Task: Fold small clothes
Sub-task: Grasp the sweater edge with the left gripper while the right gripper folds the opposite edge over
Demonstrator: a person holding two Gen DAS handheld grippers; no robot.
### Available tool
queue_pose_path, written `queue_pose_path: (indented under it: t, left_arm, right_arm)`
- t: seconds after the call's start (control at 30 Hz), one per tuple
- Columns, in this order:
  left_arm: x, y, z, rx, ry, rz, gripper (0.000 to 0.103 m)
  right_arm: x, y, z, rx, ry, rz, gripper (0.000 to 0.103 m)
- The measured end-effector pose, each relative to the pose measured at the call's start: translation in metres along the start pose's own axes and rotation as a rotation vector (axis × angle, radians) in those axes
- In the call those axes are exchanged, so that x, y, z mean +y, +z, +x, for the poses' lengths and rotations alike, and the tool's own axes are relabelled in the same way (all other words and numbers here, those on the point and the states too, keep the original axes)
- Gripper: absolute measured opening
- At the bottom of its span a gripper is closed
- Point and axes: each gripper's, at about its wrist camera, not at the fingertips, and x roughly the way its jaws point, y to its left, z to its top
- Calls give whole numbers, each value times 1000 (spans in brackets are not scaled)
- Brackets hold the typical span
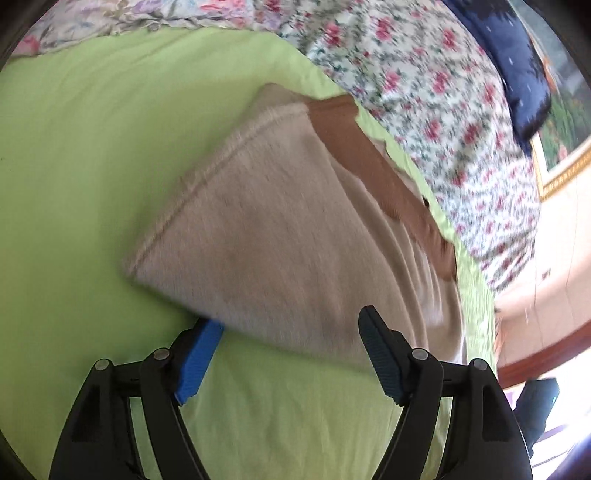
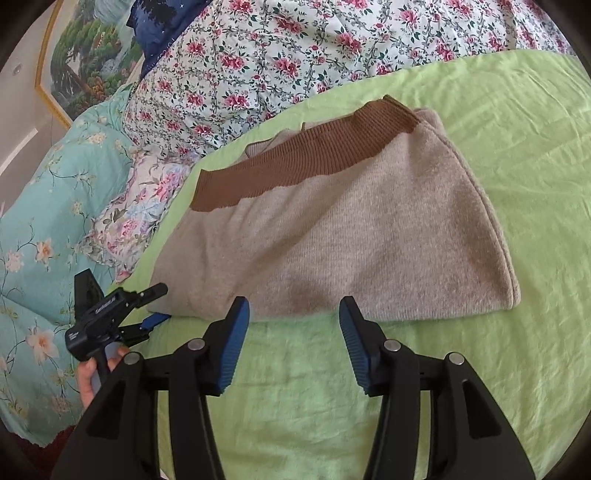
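Beige knit fabric with a brown ribbed band (image 2: 306, 158) along its far edge lies folded on a lime-green sheet (image 2: 498, 122) spread over a bed. This small sweater (image 2: 351, 240) sits flat, roughly in the middle of the green sheet, with its folded near edge facing the two grippers.

In the right wrist view, the right gripper (image 2: 293, 314) hovers just in front of that near edge. Its black arms end in blue-padded fingers (image 2: 236, 343) that stand spread apart, with nothing between them but the edge of the sweater beyond and green sheet below. The pads do not press on the cloth.

To the left in the same view, the left gripper (image 2: 157, 306) is held by a hand (image 2: 92, 373) at the sweater's left corner. Its jaws stand apart, one above the corner and one blue-padded finger low against the sheet.

The left wrist view is blurred. There the left gripper (image 1: 291, 328) is spread wide; one blue finger (image 1: 197, 362) has its tip tucked under the sweater's (image 1: 280, 236) near corner, and the other finger stands over the cloth. The pads do not pinch it.

Behind the green sheet lies a white quilt with pink flowers (image 2: 295, 48). A pale turquoise floral quilt (image 2: 48, 221) sits at the left, a dark blue pillow (image 2: 162, 22) beyond it, and a gold-framed landscape painting (image 2: 85, 62) hangs on the wall.
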Motion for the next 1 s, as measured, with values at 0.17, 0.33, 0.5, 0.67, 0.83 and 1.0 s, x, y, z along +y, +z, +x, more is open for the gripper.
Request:
queue_pose_path:
  t: [0.17,0.33,0.5,0.67,0.83,1.0]
  left_arm:
    - [6,23,13,-51,11,-50,74]
    - [-1,39,24,-93,48,-25,27]
    - [-30,44,17,-147,55,76,12]
    - [-88,34,2,-193,7,259,11]
    - [-156,9,17,-167,-51,464,11]
    - [-193,-25,50,-98,-45,619,11]
  right_arm:
    - [-3,16,3,-15,9,-5,52]
    - [-15,40,14,-22,7,-8,52]
    - [-29,64,24,-12,27,12,52]
    - [-30,89,29,9,103,25,52]
    - [-27,111,52,88,288,81,55]
    - [-19,122,86,165,429,134,84]
